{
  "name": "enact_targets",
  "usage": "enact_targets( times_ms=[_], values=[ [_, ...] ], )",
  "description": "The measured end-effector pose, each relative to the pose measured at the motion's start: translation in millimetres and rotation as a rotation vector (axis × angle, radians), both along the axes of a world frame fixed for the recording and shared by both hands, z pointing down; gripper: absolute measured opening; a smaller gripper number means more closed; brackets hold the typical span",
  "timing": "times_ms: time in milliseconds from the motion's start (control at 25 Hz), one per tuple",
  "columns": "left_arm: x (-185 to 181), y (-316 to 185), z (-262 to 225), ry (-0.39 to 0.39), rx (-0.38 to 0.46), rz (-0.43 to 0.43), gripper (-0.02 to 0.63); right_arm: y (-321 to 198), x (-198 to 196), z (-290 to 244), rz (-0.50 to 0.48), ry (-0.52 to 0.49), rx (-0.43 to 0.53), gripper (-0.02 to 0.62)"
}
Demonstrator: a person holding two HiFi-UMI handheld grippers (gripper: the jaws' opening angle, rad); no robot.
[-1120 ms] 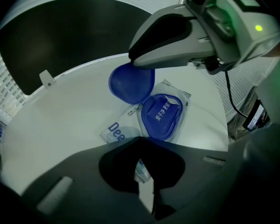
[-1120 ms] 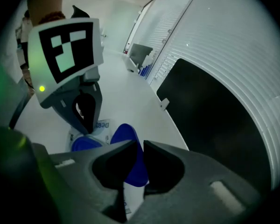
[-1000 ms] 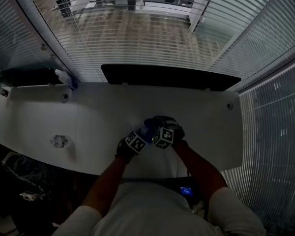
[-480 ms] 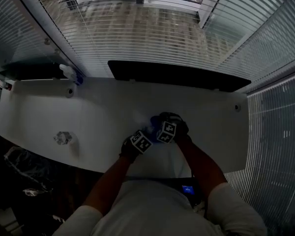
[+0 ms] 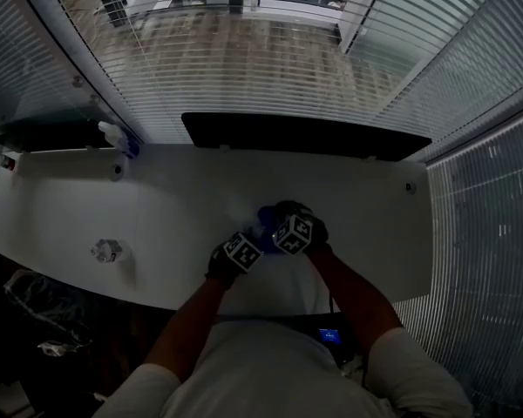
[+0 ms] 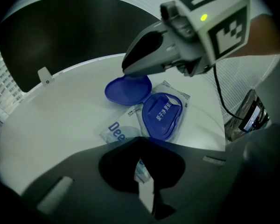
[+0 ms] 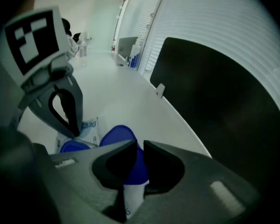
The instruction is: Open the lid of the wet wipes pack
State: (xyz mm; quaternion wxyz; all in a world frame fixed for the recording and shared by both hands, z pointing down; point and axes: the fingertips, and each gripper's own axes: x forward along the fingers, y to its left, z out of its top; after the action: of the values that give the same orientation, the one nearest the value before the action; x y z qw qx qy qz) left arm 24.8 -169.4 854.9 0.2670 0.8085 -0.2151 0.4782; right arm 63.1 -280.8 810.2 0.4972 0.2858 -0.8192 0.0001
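The pack (image 6: 115, 129) is pinched by its near edge in the left claw (image 6: 140, 148), its open lid (image 6: 128, 88) clamped in the right claw (image 7: 139, 148).

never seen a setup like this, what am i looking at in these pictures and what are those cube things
No robot here: a person holds a two-jaw hand-held gripper in each hand, and the patterned cubes are part of them. The head view comes from a camera on the person's head, looking down at a white table. The other two views come from cameras riding on each hand-held gripper. On the table lies a wet wipes pack. The left hand-held gripper pinches the pack's near edge. The right hand-held gripper is closed on the blue lid, already flipped open, and its jaws have just closed a little further.
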Motion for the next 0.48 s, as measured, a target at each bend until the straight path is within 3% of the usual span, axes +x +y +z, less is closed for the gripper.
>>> enact_targets(
  times_ms=[240,360,480],
  values=[
    [-22,-4,-8,-0.014,-0.041,-0.128,0.002,17,3,-57,0.191,-0.24,-0.009,0.046],
    [-10,-12,-32,0.076,0.024,-0.151,0.002,24,7,-84,0.245,-0.314,0.014,0.027],
    [1,-28,-70,0.181,0.147,-0.195,0.002,32,9,-115,0.296,-0.401,0.044,0.008]
  ],
)
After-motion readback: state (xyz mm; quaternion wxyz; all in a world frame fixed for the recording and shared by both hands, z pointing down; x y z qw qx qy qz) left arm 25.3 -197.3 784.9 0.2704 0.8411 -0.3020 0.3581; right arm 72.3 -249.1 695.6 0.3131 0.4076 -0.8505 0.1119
